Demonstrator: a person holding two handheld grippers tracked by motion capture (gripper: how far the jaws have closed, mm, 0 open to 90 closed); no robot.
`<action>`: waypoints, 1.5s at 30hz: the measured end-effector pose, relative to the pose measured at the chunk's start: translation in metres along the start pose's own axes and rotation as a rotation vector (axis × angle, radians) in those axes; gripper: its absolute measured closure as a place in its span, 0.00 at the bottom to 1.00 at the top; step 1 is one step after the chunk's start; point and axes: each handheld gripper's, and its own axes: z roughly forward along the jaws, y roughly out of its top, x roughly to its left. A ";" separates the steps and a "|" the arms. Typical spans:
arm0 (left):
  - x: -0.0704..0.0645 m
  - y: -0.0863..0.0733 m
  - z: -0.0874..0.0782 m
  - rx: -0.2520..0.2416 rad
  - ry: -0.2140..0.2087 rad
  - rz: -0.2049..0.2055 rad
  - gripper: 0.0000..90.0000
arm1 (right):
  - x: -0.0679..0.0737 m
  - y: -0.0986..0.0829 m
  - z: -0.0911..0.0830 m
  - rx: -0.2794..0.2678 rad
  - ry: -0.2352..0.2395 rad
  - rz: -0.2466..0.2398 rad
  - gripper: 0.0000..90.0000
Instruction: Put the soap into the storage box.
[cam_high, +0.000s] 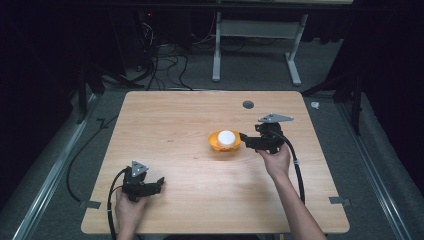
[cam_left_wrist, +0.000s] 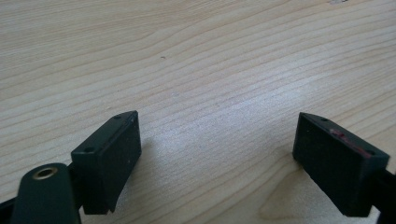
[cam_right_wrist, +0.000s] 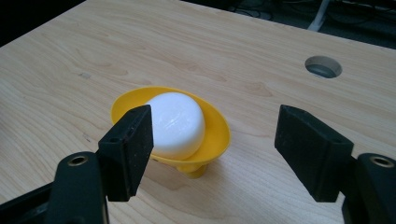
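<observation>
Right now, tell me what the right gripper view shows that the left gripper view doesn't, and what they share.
The right gripper view has a yellow dish holding a white soap bar, just beyond the right gripper, plus a round hole in the table. The left gripper view has the left gripper over bare wood grain. Both share the wooden table and a pair of black jaws standing wide apart.

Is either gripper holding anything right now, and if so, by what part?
Nothing is held. The right gripper is open beside the yellow dish with white soap; the left gripper is open over bare table.
</observation>
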 end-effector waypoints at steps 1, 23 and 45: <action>0.000 0.000 0.000 0.000 0.000 0.000 0.18 | 0.000 0.000 -0.001 -0.004 0.000 0.001 0.32; 0.000 0.000 0.000 0.002 0.000 0.000 0.18 | -0.016 -0.019 -0.035 -0.064 -0.024 0.041 0.33; 0.000 0.000 0.000 0.002 0.000 0.000 0.18 | -0.021 -0.051 -0.052 -0.075 -0.047 0.080 0.33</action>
